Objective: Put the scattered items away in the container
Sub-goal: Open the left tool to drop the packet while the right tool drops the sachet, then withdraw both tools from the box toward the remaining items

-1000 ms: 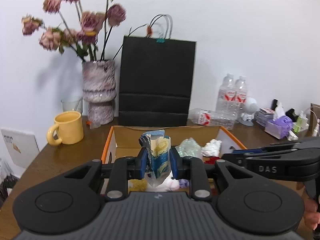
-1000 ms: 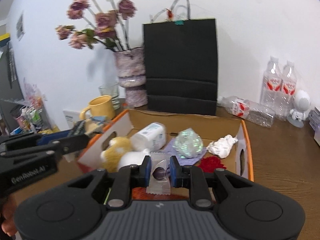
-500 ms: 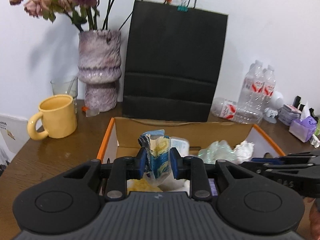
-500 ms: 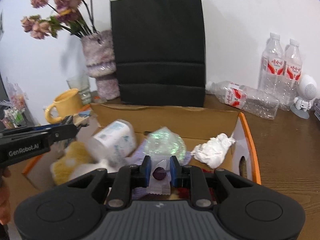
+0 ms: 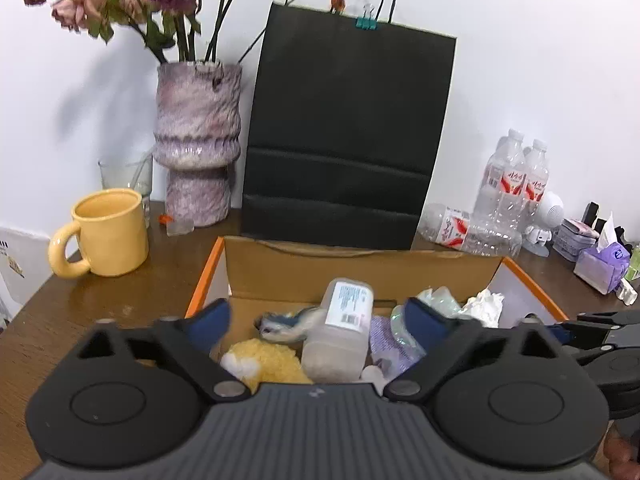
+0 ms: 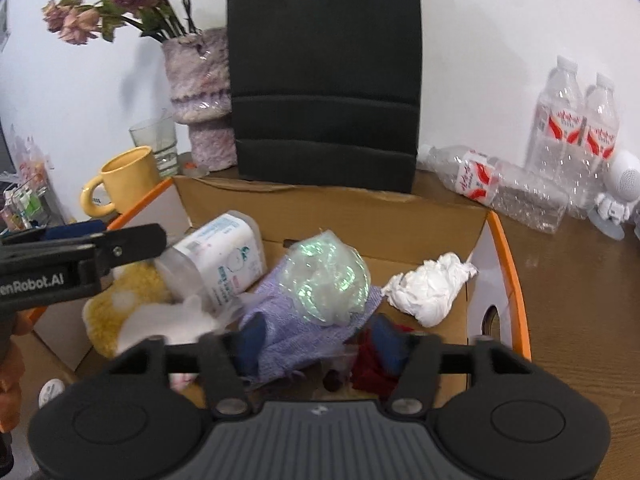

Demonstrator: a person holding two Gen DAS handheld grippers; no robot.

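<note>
Both grippers tilt down over the cardboard box (image 6: 440, 216), left gripper (image 5: 318, 320) and right gripper (image 6: 320, 338) fingers opening, nothing clamped; only right view shows red cloth (image 6: 372, 368) inside

A plain white wall (image 5: 520, 60) rises behind the far edge of a brown wooden table (image 6: 580, 300), evenly lit.

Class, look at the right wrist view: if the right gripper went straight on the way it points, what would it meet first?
Probably the lilac knitted cloth lying in the cardboard box, between the opening fingers; depth is uncertain.
</note>
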